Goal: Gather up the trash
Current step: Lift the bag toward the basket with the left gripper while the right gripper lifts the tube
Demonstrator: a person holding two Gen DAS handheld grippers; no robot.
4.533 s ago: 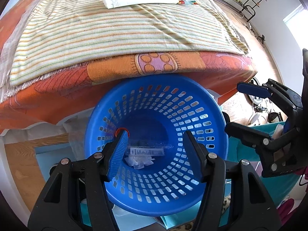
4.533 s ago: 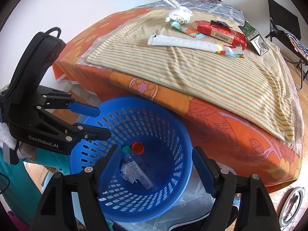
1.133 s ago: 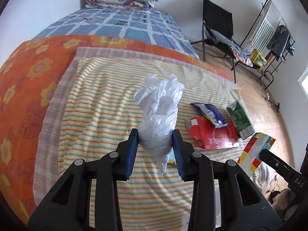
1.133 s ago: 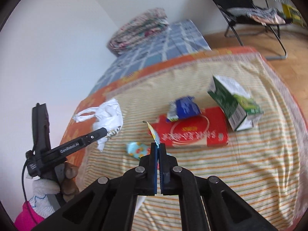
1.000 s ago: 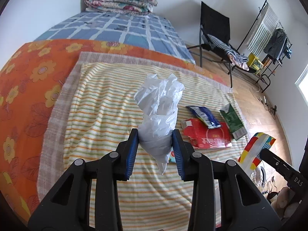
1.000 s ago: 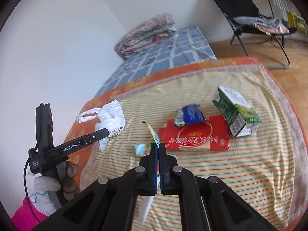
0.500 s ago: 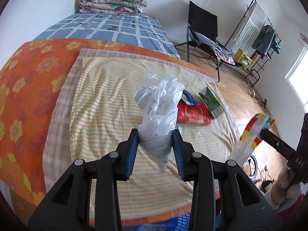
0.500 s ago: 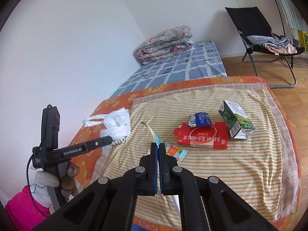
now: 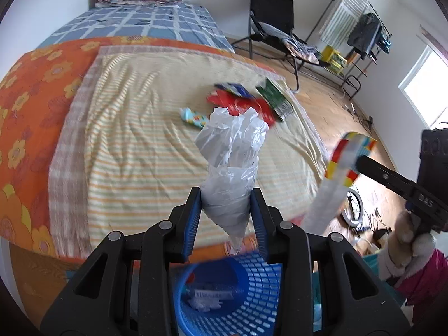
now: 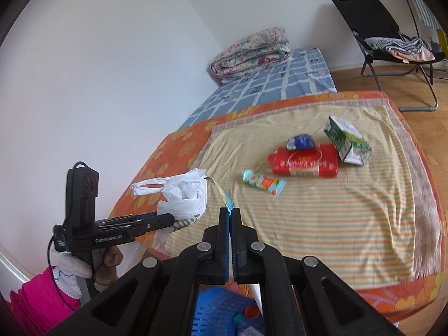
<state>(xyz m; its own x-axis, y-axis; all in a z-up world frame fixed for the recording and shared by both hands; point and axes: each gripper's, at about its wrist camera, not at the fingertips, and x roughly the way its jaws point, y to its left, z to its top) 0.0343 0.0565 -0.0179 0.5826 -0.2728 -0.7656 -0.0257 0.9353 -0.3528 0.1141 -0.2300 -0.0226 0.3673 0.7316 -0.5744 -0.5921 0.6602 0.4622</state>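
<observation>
White crumpled plastic bag (image 9: 231, 151) sits pinched between the blue pads of the left gripper (image 9: 227, 218), its twisted tail hanging down past the fingertips. The bag is held in the air above the near edge of the bed (image 9: 33, 89), over the rim of the blue perforated basket (image 9: 252, 294) that stands on the floor against that edge. Inside the basket lie a clear bottle and some crumpled white scraps.

On the striped blanket (image 9: 134, 145), towards its far right corner, the rest of the trash lies together: a small light-blue wrapper (image 10: 263, 182) nearest the middle, then a flat red box (image 10: 305, 161) with a dark blue packet (image 10: 301, 141) resting at its far edge, and a green-and-white carton (image 10: 348, 140) just beside the red box on the right, lying tilted on its side.

Further right, the right gripper (image 10: 231, 215) has its jaws pressed together on a long white wrapper with a coloured end (image 9: 340, 162). In the left wrist view the wrapper hangs down off the near right corner of the bed, its coloured end up at the gripper and its white length drooping towards the basket. In the right wrist view only a thin edge of it shows, rising from between the fingertips.

At the head of the bed, on the blue checked sheet (image 10: 280, 86), a folded floral quilt (image 10: 252, 50) lies against the wall. A black folding chair (image 10: 386, 36) stands on the wooden floor beyond the far right side.
</observation>
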